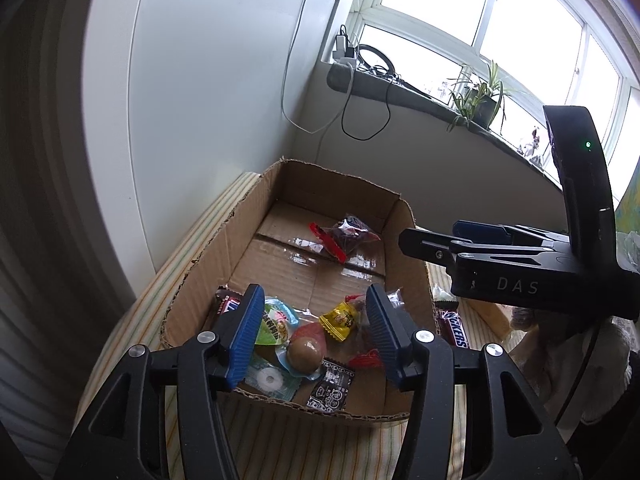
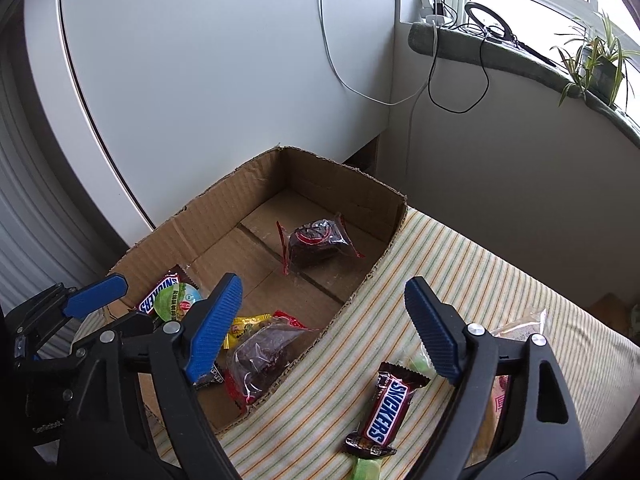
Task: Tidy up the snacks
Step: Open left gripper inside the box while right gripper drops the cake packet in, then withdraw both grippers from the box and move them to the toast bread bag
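Hovering released over the snack-filled cardboard box [image 1: 248, 220], the left hand-held gripper [image 1: 316, 332] grips nothing; the right hand-held gripper [image 2: 324, 328], spread wide, frames a Snickers bar [image 2: 384, 412].

- Open cardboard box [image 2: 224, 216] on striped cloth, holding wrapped snacks: dark cake packet [image 2: 318, 242] alone at far end, mixed sweets [image 1: 304, 340] heaped at near end.
- Snickers bar [image 2: 384, 412] lying outside, just beside box.

Striped cloth [image 2: 460, 280] covering the worktop. Cardboard box [image 2: 224, 216] resting on it, left. Snickers bar [image 2: 384, 412] lying near right, beside other wrapped snacks.
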Demonstrator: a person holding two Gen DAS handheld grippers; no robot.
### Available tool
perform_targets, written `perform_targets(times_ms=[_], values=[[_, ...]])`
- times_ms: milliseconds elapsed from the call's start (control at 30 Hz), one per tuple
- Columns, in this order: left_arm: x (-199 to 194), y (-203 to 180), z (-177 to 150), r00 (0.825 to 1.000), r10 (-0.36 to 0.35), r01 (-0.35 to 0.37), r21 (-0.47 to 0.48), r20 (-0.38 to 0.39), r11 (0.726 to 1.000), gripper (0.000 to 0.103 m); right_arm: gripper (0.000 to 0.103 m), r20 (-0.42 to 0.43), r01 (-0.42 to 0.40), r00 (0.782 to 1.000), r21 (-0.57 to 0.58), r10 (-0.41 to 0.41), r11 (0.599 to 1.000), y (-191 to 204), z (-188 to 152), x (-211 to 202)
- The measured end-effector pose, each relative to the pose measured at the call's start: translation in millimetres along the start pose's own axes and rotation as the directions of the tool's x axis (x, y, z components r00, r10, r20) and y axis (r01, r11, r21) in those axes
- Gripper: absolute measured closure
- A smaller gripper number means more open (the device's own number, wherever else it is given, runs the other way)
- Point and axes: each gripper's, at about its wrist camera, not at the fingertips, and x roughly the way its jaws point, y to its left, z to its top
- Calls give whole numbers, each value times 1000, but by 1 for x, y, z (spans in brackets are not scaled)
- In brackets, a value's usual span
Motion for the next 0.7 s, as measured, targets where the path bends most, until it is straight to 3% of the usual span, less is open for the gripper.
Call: perform_targets(times_ms=[367,700], values=[[-19,-17,-2,1000,-8,7,14,18,1000,51,17,42,13,999,34,-14,999,-24,-16,-45],[-26,-52,-6,998,-53,52,43,15,998,51,17,49,39,998,123,-45,992,-86,-44,-76]])
